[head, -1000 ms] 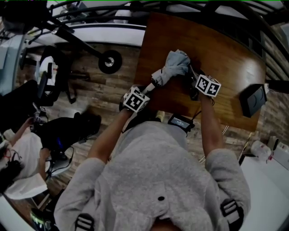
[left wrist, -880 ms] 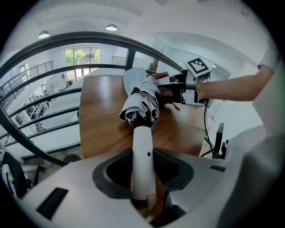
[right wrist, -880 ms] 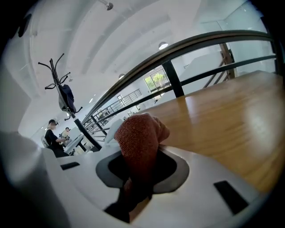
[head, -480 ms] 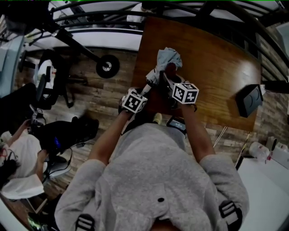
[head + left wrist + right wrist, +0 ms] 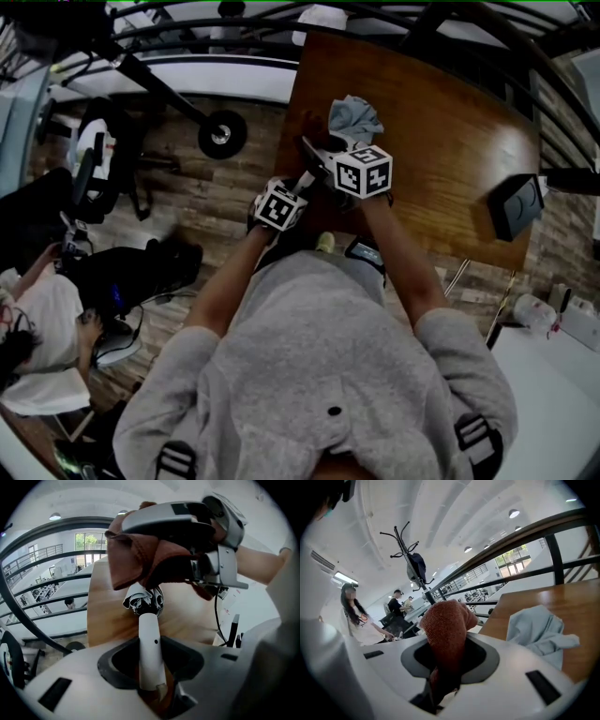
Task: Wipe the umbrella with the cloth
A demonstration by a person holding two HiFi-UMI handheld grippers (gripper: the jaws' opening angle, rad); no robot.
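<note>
My left gripper (image 5: 296, 190) is shut on the white handle (image 5: 149, 648) of a folded pale blue umbrella (image 5: 354, 114), which lies over the near left part of the wooden table (image 5: 450, 122). The umbrella's gathered end (image 5: 143, 599) shows just past the handle. A red-brown cloth (image 5: 445, 630) is clamped in my right gripper (image 5: 317, 153), which is shut on it. In the left gripper view the cloth (image 5: 140, 559) and the right gripper (image 5: 187, 522) sit over the umbrella close to the handle. In the right gripper view the umbrella's fabric (image 5: 539, 630) lies to the right.
A black box (image 5: 517, 206) sits near the table's right edge. A dark railing (image 5: 525, 536) runs past the far side. A coat rack (image 5: 410, 559) and people (image 5: 356, 616) stand beyond. A wheeled stand (image 5: 220, 136) is on the floor to the left.
My right gripper has moved left with the cloth, from the umbrella's right side to over its handle end. More of the pale fabric now shows. The left gripper has barely moved.
</note>
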